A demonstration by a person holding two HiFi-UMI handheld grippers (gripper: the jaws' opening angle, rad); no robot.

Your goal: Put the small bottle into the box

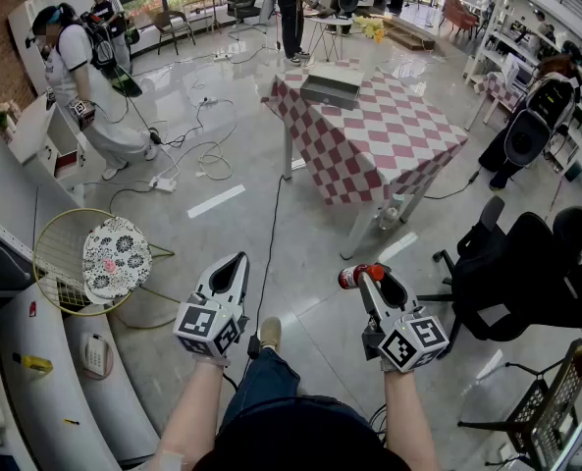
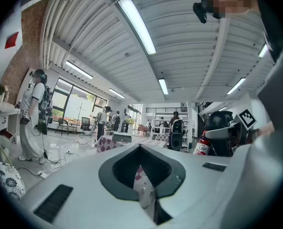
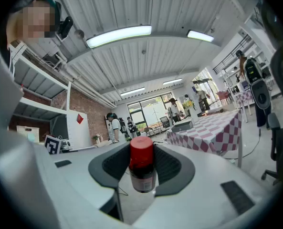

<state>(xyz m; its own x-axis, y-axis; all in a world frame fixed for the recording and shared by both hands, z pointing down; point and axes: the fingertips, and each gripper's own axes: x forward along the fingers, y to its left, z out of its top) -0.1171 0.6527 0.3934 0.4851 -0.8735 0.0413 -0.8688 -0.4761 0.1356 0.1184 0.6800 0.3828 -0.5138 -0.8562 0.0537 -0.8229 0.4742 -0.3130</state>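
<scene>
The small bottle [image 1: 352, 277] shows little of itself from the head view: a red cap and a sliver of body poke out at the tip of the right gripper [image 1: 369, 275], and the rest is hidden between the jaws. The right gripper view fills it in. The jaws of the right gripper [image 3: 142, 149] are closed on the small bottle [image 3: 142, 168], which stands upright with its red cap on top, dark below and a pale label whose print is too small to read. The left gripper [image 1: 234, 263] carries nothing. In its own view the jaws of the left gripper [image 2: 140, 147] meet at the tips, and only a scrap of checked cloth shows through the hollow behind them.

The box [image 1: 331, 86] lies at 12 o'clock, well apart from both grippers, near the far edge of the table [image 1: 398, 135]. It is grey and low, and I cannot tell whether its top is open. The pink-and-white cloth hangs down and hides most of the table legs.

Bare floor runs from the grippers to the table's near corner. At 3 o'clock the black office chairs [image 1: 526, 273] stand near the right gripper. At 9 o'clock is a round wire chair [image 1: 60, 263] with a patterned cushion [image 1: 116, 258]. Loose cables [image 1: 207, 155] trail over the floor at 11 o'clock, near a standing person [image 1: 84, 86].
</scene>
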